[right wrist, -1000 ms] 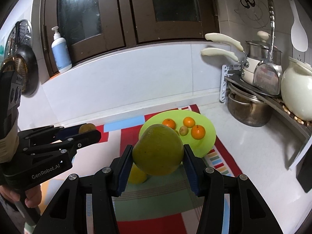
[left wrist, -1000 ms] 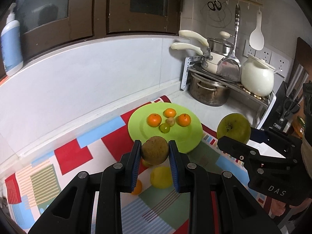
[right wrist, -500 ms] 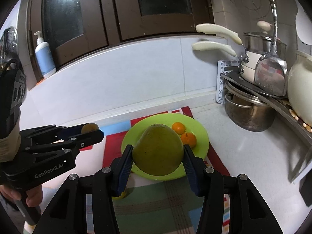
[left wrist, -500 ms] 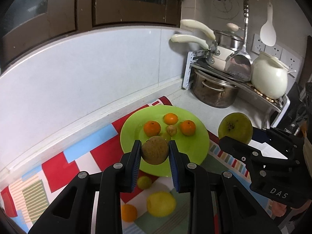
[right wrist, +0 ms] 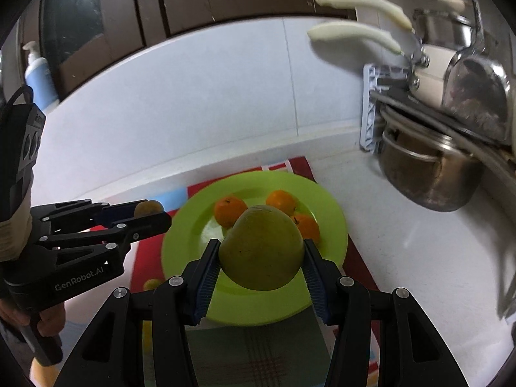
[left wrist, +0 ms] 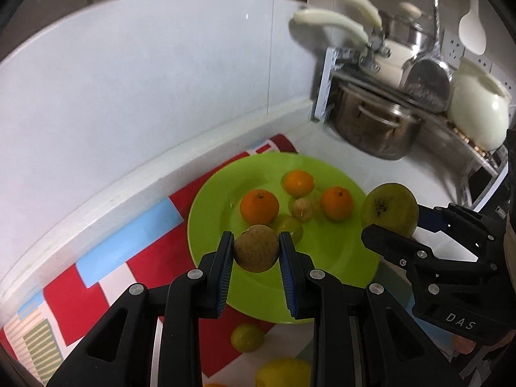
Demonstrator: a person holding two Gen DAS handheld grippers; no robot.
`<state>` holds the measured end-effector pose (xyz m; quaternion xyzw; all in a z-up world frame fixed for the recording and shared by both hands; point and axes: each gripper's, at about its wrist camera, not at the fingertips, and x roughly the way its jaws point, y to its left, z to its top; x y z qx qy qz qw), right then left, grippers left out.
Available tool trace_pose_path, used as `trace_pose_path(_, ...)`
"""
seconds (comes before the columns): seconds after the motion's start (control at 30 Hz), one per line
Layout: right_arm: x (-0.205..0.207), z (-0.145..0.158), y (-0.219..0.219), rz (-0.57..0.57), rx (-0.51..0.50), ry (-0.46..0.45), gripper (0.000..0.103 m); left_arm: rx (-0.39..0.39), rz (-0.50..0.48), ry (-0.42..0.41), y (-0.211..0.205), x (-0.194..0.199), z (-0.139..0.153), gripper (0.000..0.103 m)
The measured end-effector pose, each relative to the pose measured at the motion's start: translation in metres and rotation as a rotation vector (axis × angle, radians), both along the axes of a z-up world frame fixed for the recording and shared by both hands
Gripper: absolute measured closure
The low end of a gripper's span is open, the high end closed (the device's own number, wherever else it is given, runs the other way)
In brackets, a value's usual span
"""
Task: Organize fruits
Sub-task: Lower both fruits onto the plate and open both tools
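My left gripper [left wrist: 256, 253] is shut on a small round brown fruit [left wrist: 255, 247], held above the near left part of the lime green plate [left wrist: 342, 258]. On the plate lie three oranges [left wrist: 259, 206] and two small greenish fruits [left wrist: 302, 208]. My right gripper [right wrist: 262, 264] is shut on a large green pear [right wrist: 262, 251], over the plate [right wrist: 180, 251] in the right wrist view. From the left wrist view that pear [left wrist: 389, 209] hangs at the plate's right edge. The brown fruit [right wrist: 148, 208] shows at the left in the right wrist view.
The plate rests on a patchwork mat [left wrist: 106, 277] of red, blue and white. A small green fruit [left wrist: 247, 337] and a yellow one [left wrist: 283, 372] lie on the mat near me. A steel pot [left wrist: 374, 125] and pan rack [right wrist: 419, 74] stand at the right; the white wall [left wrist: 161, 96] is behind.
Both grippers have moved forward and down toward the plate, each keeping its fruit. The plate now looks larger and closer, and the loose fruits on the mat have slipped toward the bottom edge.
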<state>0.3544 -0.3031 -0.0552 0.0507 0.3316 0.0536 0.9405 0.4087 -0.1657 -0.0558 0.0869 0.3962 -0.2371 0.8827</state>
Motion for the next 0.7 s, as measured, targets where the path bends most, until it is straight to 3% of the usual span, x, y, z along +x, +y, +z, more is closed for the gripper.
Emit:
trace_pose_path(0.3,0.022,-0.028,-0.005,0.001,0.0,0.061,0.052,-0.001,-0.029,0.091,-0.011,0.025,-0.029,0.075)
trace_pose_path(0.43,0.027,-0.035,-0.008,-0.003,0.008,0.078,0.052,0.0,-0.004,0.072,-0.01,0.028,-0.029,0.057)
trace_pose_path(0.5,0.027,-0.033,-0.009,-0.016,0.012,0.067,0.048,-0.003,-0.005,0.07,-0.007,0.026,-0.027,0.056)
trace_pose_path(0.57,0.026,-0.028,-0.01,-0.033,0.008,0.056,0.038,0.003,0.01,0.055,-0.003,0.023,-0.023,0.054)
trace_pose_path(0.7,0.015,-0.014,-0.009,-0.053,-0.015,0.012,0.037,0.018,0.036,-0.002,0.008,0.007,-0.008,0.05)
